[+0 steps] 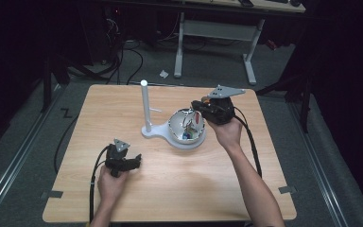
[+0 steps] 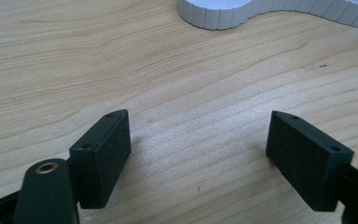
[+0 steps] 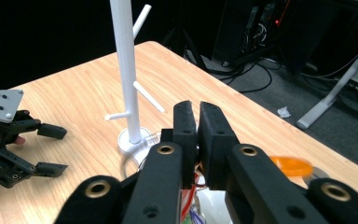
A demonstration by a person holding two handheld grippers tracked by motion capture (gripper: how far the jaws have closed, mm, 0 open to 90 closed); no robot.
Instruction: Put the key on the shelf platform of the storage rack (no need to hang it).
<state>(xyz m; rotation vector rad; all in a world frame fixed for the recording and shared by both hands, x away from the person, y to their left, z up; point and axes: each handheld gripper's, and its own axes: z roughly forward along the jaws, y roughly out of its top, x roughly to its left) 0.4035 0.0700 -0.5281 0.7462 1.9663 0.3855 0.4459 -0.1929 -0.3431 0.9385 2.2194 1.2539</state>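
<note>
- Right up at the lens: right gripper (image 3: 196,109), jaws clenched almost pad to pad, only a sliver of gap between them.
- Hard to tell whether anything thin is pinched in there; red strands (image 3: 192,189) visible just beneath the linkage, no clear sign of a catch.
- Target below: small trinkets (image 1: 187,130), a tangled little heap of red, blue and metal bits, too small to name one by one.
- Lying in the shiny bowl (image 1: 171,124), mirror-bright inside, seated on the round end of the white stand (image 3: 125,70), near the middle of the table.
- Orange disc (image 3: 291,165) at the bowl's edge, translucent, just beside the jaws.
- Best approach by my reading: come straight down over one strand, not the whole tangle; pinch a loop or ring rather than a smooth part.
- Lift slowly and watch for neighbours dragging along; keep clear of the bowl's rim to avoid tipping the stand.
- Pegs (image 3: 148,97) sticking out from the tall pole, all bare, likely spots for hanging.
- Left gripper (image 2: 198,135) resting low over the wooden table (image 1: 179,184), jaws spread wide, nothing between them, well apart from the bowl.
- Could brace the stand's base if the lift starts to snag.
</note>
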